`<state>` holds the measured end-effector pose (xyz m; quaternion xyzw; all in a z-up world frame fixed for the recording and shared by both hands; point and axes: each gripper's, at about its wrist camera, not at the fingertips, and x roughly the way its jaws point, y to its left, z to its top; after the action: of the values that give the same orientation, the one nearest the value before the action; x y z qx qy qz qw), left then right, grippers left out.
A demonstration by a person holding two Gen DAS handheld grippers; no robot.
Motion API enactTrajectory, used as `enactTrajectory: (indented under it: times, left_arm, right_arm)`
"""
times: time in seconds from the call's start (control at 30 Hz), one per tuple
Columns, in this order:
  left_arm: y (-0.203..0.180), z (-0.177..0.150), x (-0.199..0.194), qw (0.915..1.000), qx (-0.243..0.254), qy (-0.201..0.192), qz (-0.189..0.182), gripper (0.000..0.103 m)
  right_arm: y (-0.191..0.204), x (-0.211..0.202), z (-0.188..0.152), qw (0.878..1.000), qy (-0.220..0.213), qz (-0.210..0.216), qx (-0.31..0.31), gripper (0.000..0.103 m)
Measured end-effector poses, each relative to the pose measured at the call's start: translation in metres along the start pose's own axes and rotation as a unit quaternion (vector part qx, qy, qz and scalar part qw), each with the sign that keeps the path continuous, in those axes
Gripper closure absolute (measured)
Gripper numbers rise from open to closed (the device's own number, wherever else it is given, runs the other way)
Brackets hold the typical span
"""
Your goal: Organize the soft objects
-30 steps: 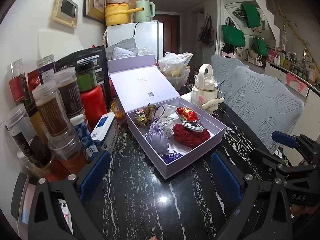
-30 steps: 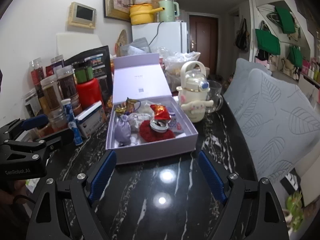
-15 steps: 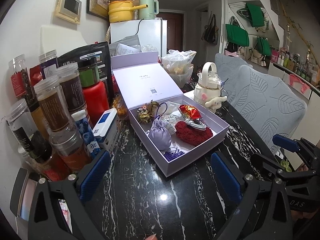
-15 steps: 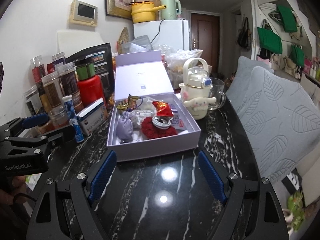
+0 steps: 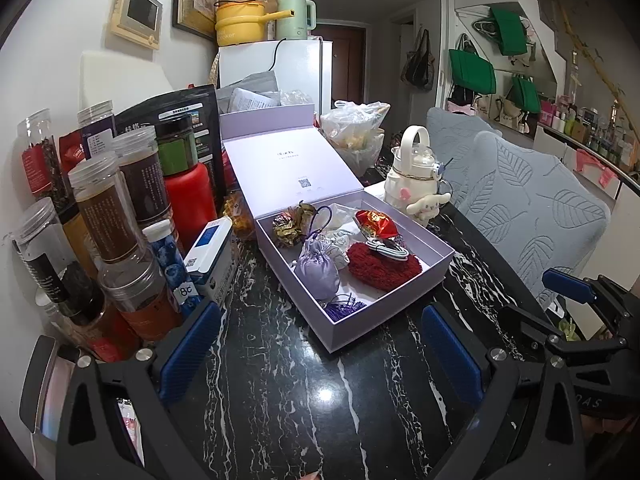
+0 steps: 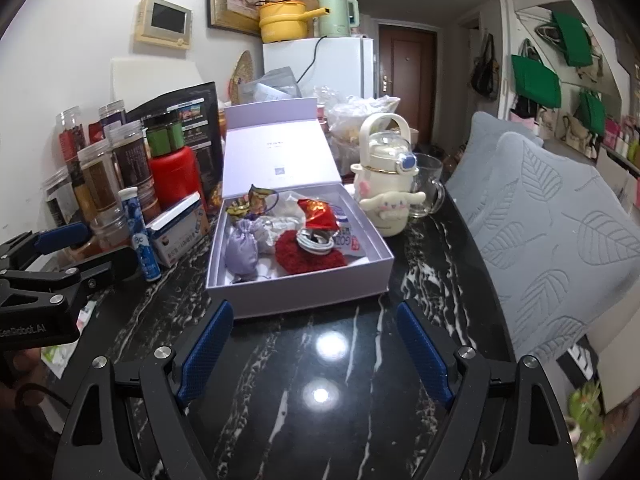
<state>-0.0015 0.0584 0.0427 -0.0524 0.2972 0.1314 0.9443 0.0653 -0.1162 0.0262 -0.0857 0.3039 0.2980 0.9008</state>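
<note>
An open lilac gift box point(image 5: 384, 320) point(image 6: 296, 292) with its lid tilted back stands on the black marble table. Inside lie a lilac drawstring pouch point(image 5: 318, 270) point(image 6: 241, 248), a red fuzzy pad point(image 5: 384, 268) point(image 6: 308, 258) with a coiled white cable point(image 5: 386, 249) point(image 6: 318, 242) on it, a red foil packet point(image 5: 374, 222) point(image 6: 316, 214) and gold foil wrappers point(image 5: 288, 228). My left gripper point(image 5: 320, 344) is open and empty, just short of the box's near corner. My right gripper point(image 6: 316, 348) is open and empty before the box's front wall.
Jars and bottles point(image 5: 108, 216) and a white-blue carton point(image 5: 210, 256) crowd the table's left side. A cream Cinnamoroll kettle point(image 6: 386, 184) and a glass mug point(image 6: 426, 188) stand right of the box. Grey leaf-pattern chair backs point(image 6: 560, 220) line the right edge.
Both grippers have drawn back a little from the box, and both views have tilted slightly. Both stay open. Nothing in the box has moved.
</note>
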Motion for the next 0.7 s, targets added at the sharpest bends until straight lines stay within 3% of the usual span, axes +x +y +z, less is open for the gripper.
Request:
enactTrajectory:
  times: [0.7]
  left_arm:
    - [-0.0028,0.0002,-0.0003,0.9999,0.006,0.006,-0.005,0.001]
  right_arm:
    - [0.0025,-0.0019,0.0005,1.000,0.000,-0.002,-0.010,0.018]
